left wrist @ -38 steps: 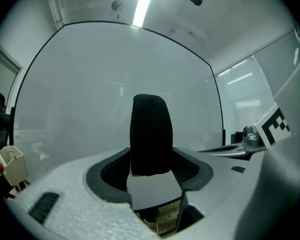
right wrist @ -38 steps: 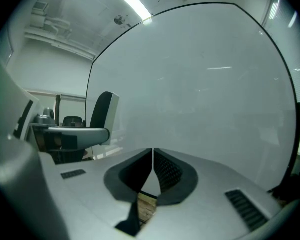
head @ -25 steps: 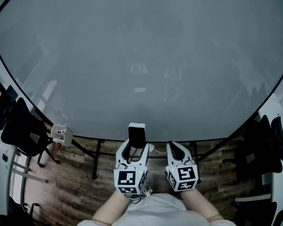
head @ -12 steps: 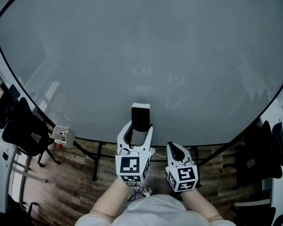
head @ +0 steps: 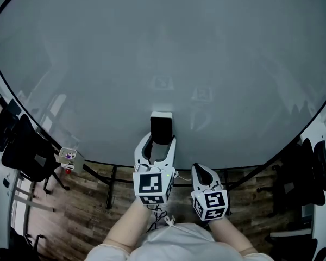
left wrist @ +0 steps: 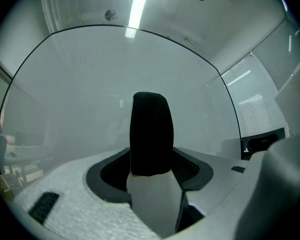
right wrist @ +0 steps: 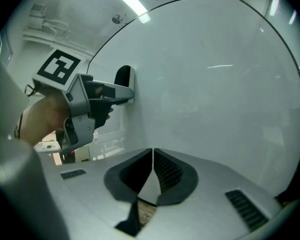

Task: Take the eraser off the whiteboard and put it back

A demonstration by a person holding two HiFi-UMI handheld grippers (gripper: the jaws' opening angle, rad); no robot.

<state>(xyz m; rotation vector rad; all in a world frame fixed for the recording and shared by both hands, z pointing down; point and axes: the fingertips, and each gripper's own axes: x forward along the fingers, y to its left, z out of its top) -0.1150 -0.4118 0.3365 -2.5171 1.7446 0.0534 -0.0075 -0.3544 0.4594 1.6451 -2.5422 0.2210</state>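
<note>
The eraser (head: 161,126) is a small upright block, black and matte over most of its body with a pale layer along one side. It sits low on the whiteboard (head: 163,64), a little above the board's bottom edge and near its middle. In the right gripper view its pale side (right wrist: 132,84) lies flat against the whiteboard, with the rounded black back facing away.

The left gripper (head: 160,143) holds it. In the left gripper view the ribbed black pads stand wide apart, one on each side of the eraser (left wrist: 151,129), and clamp it between them. The gripper's shell is pale grey plastic with a grainy surface, and its cube with black-and-white square markers sits behind the jaws.

The right gripper (head: 200,171) hangs just below the whiteboard's bottom edge, beside the left one. Its two dark ribbed pads meet in a thin line with nothing between them (right wrist: 153,166).

The whiteboard is a broad, smooth, glossy sheet with a thin dark frame, faintly mirroring both grippers. A ceiling strip light (left wrist: 138,8) shows above its top edge. Below the whiteboard lies a wood-plank floor (head: 87,211) crossed by thin black stand legs. A small pale box (head: 68,156) sits at its lower left edge, near black chairs (head: 22,148).
</note>
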